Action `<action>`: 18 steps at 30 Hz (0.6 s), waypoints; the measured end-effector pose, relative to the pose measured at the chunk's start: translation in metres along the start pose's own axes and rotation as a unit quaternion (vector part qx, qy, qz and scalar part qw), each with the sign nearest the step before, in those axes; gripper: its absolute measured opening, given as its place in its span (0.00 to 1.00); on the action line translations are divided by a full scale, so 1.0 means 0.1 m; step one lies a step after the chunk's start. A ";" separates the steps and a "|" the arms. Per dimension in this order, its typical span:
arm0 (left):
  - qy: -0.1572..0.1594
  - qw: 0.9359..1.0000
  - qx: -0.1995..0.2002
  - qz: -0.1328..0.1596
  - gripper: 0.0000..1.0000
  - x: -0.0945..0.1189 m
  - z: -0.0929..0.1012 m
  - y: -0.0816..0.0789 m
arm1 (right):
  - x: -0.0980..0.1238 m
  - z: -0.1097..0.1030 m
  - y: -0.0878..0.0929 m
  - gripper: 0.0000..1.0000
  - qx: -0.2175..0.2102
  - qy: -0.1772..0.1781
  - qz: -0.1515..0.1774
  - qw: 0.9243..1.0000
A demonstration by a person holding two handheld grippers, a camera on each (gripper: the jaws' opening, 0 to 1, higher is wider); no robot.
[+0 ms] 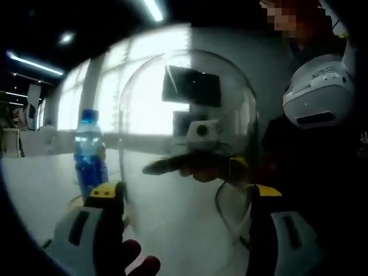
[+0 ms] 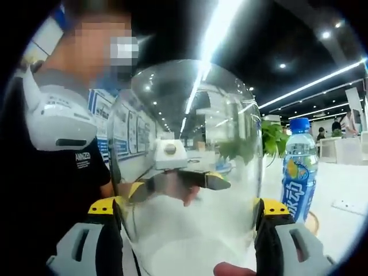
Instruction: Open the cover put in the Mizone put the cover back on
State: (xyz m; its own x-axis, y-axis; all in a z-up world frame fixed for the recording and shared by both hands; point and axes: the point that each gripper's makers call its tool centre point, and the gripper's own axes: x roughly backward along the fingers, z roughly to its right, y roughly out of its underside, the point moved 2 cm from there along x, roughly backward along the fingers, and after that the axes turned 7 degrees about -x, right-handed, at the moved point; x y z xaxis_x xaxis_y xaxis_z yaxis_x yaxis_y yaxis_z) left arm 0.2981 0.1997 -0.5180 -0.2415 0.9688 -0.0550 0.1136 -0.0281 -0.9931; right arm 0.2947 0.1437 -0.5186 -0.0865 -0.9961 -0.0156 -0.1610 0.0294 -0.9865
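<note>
A clear dome cover hangs in the air between my two grippers. My left gripper has its yellow-tipped jaws pressed on the dome's two sides. From the opposite side my right gripper clamps the dome the same way. Each gripper shows through the glass in the other's view, the right gripper and the left gripper. The Mizone bottle, blue with a blue cap, stands upright on the white table, beside the dome and apart from it, on what looks like a round brown base.
A person in a dark shirt stands close behind the dome, with a white device on the chest. A green plant is behind the bottle. A white flat plate lies on the table at the right.
</note>
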 end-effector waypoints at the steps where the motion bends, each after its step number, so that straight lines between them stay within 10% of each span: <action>1: 0.000 1.000 0.002 0.000 0.78 0.00 0.00 0.00 | 0.00 0.00 0.00 0.89 0.000 0.000 0.000 1.000; 18: -0.005 1.000 0.001 -0.009 0.81 -0.04 0.00 0.01 | -0.03 -0.01 0.00 0.90 0.001 0.007 -0.015 1.000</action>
State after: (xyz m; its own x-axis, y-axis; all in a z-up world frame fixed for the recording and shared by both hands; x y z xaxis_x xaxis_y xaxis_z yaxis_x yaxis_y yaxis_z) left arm 0.2989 0.1959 -0.5190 -0.2524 0.9669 -0.0376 0.1065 -0.0108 -0.9943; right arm 0.2940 0.1468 -0.5186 -0.0954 -0.9953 0.0172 -0.1613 -0.0016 -0.9869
